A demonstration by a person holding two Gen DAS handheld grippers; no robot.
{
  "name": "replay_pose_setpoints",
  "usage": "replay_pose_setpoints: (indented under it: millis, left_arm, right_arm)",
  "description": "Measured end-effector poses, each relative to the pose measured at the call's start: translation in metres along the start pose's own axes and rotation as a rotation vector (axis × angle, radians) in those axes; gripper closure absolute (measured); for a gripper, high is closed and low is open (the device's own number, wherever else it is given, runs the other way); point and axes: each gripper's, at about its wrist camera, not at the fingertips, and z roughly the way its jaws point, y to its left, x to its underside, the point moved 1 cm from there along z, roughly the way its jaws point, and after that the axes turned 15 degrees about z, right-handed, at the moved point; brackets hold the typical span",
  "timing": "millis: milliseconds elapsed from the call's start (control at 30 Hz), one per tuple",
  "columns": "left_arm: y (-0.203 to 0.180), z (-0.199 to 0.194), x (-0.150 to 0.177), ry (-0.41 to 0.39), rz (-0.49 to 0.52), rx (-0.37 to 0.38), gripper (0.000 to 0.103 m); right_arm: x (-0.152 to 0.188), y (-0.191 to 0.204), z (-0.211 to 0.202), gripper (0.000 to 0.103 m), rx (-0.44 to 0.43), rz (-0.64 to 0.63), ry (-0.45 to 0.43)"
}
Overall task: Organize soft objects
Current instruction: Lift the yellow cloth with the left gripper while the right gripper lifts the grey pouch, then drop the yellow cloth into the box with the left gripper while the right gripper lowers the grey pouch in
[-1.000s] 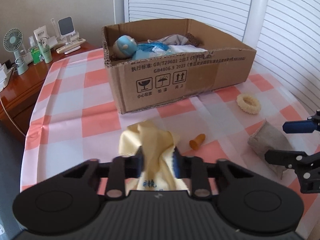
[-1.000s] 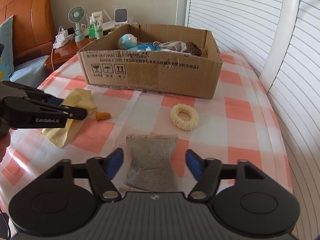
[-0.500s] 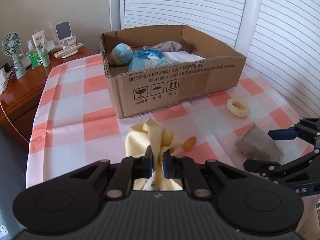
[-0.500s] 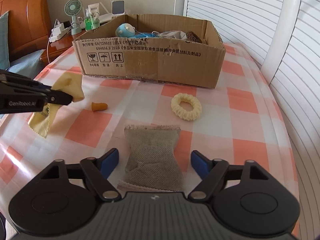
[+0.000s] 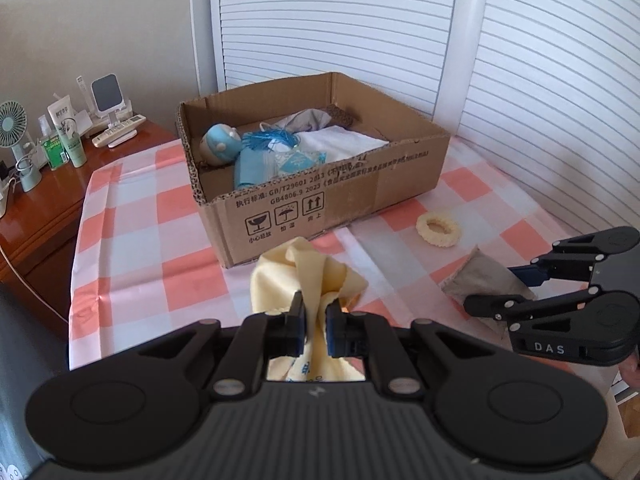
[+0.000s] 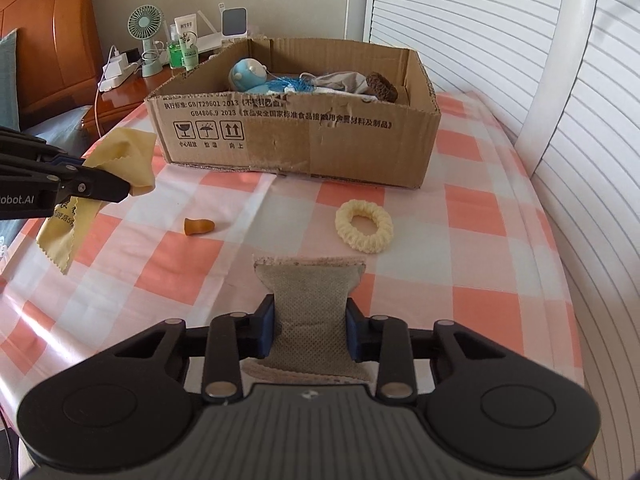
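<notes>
My left gripper (image 5: 314, 316) is shut on a pale yellow cloth (image 5: 304, 268), which hangs bunched from its pads above the checked tablecloth; the right wrist view shows the cloth (image 6: 128, 152) lifted at the far left. My right gripper (image 6: 310, 324) is closing on a grey fabric pouch (image 6: 310, 284), and its blue pads pinch the pouch's waist inward. The pouch still rests on the table. An open cardboard box (image 6: 304, 140) stands beyond, holding a blue plush toy (image 6: 248, 74), cloths and a brown item.
A cream scrunchie (image 6: 364, 226) and a small orange piece (image 6: 199, 226) lie on the checked tablecloth (image 6: 480, 200) in front of the box. A wooden nightstand (image 5: 36, 208) with a fan, bottles and chargers stands at the left. White louvred doors rise behind and to the right.
The left gripper has risen with the yellow cloth, lifting it off the table. The right gripper's jaws have come in from wide apart and now squeeze the grey pouch.
</notes>
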Motion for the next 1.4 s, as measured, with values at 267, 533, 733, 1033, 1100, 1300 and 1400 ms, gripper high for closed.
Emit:
replay_pose_setpoints:
  millis: [267, 533, 733, 1033, 1100, 1300, 1400]
  left_arm:
    - [0.004, -0.012, -0.029, -0.058, 0.020, -0.020, 0.095]
    - [0.029, 0.005, -0.082, -0.094, 0.023, -0.073, 0.095]
    - [0.053, 0.038, -0.111, -0.079, -0.012, -0.118, 0.094]
    - [0.088, 0.077, -0.110, -0.031, -0.145, -0.188, 0.030]
    - [0.088, 0.070, -0.104, -0.045, -0.168, -0.183, 0.016]
    - [0.075, 0.033, -0.093, -0.025, -0.146, -0.184, 0.004]
    - [0.060, 0.014, -0.090, -0.004, -0.115, -0.172, 0.004]
  right_arm:
    - [-0.016, -0.004, -0.017, 0.065, -0.035, -0.006, -0.034]
    - [-0.042, -0.005, -0.036, 0.065, -0.053, -0.031, -0.104]
    - [-0.056, -0.005, -0.041, 0.065, -0.061, -0.047, -0.136]
    - [-0.072, -0.001, -0.039, 0.065, -0.060, -0.074, -0.167]
    - [-0.078, 0.000, -0.039, 0.065, -0.057, -0.080, -0.176]
    - [-0.106, 0.001, -0.031, 0.065, -0.056, -0.087, -0.191]
    - [-0.127, 0.001, -0.020, 0.065, -0.060, -0.073, -0.190]
